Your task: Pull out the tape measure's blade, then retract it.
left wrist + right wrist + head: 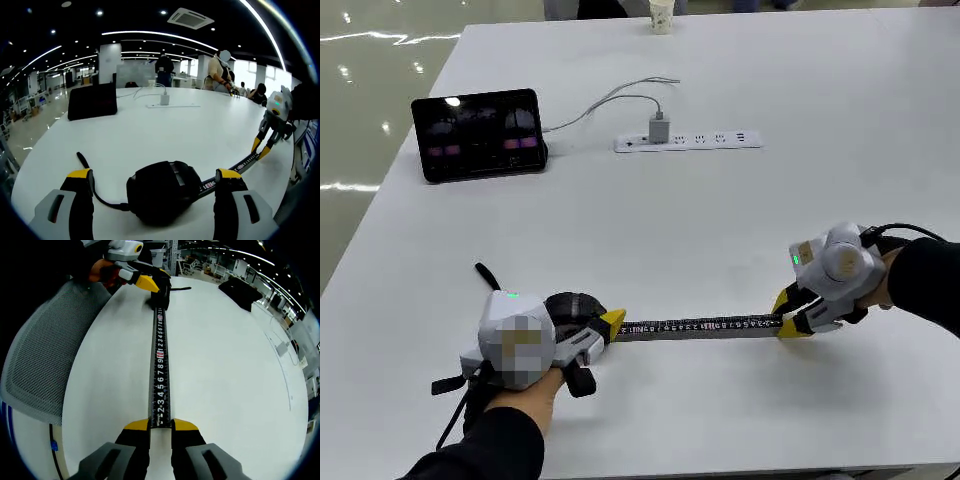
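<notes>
The black tape measure case is set on the white surface, near its front edge at the left. It is framed by the fingers of the left gripper, which are spread one to each side. A gap is seen on both sides in the left gripper view, so the case is not squeezed. A black wrist strap is laid out from the case toward the far left.

The blade is extended from the case along the surface to the right gripper, with the numbered face up. It passes just beside one yellow-tipped left finger. The blade's end is pinched by the right gripper's fingers, which are pressed together on it. In the right gripper view the printed digits are seen running away toward the case and the left gripper. Each gripper is held by a hand in a dark sleeve.

Further back, well apart from the tape measure:
- A dark-screened tablet is propped at the left.
- A white power strip is laid near the middle, with a charger plugged in.
- A white cable is run from the charger toward the tablet.
- A paper cup is stood at the far edge.

A grey mesh chair back is seen beside the surface in the right gripper view. People are seen standing beyond the surface in the left gripper view.
</notes>
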The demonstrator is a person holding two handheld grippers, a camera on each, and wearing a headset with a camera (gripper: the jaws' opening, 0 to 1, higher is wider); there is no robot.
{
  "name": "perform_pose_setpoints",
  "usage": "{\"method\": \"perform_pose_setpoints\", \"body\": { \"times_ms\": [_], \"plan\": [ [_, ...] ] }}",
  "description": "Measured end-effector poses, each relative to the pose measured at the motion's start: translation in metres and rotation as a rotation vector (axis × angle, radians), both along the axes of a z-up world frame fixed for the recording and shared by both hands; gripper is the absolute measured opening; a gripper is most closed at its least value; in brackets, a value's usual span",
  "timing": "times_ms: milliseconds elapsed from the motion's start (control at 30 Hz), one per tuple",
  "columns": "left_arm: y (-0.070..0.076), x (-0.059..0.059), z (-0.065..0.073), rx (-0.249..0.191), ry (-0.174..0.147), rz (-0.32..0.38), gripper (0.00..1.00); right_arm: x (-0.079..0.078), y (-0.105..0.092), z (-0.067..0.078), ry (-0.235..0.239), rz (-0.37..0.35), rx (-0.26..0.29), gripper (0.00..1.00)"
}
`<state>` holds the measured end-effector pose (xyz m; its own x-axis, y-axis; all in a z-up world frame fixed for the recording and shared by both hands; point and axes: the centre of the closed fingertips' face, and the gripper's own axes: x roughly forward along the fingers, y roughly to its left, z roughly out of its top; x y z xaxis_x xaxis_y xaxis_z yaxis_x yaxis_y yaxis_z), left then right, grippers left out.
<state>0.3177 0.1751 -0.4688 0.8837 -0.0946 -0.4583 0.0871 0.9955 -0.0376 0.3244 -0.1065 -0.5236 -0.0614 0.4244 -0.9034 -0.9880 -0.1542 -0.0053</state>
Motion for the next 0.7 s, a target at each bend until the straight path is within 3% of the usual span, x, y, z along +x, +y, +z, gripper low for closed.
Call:
{"method": "perform_pose_setpoints", "body": {
  "times_ms": [233, 700],
  "plan": [
    [-0.0034, 0.0019, -0.0019, -0.005, -0.006, -0.003, 0.96, -0.0001, -0.0003, -0.0006, -0.003, 0.006, -0.026, 0.12],
    [-0.008, 0.0028, -0.0096, -0.012, 0.031, 0.009, 0.78, -0.0007, 0.0009, -0.0005, 0.014, -0.033, -0.024, 0.11]
  ]
}}
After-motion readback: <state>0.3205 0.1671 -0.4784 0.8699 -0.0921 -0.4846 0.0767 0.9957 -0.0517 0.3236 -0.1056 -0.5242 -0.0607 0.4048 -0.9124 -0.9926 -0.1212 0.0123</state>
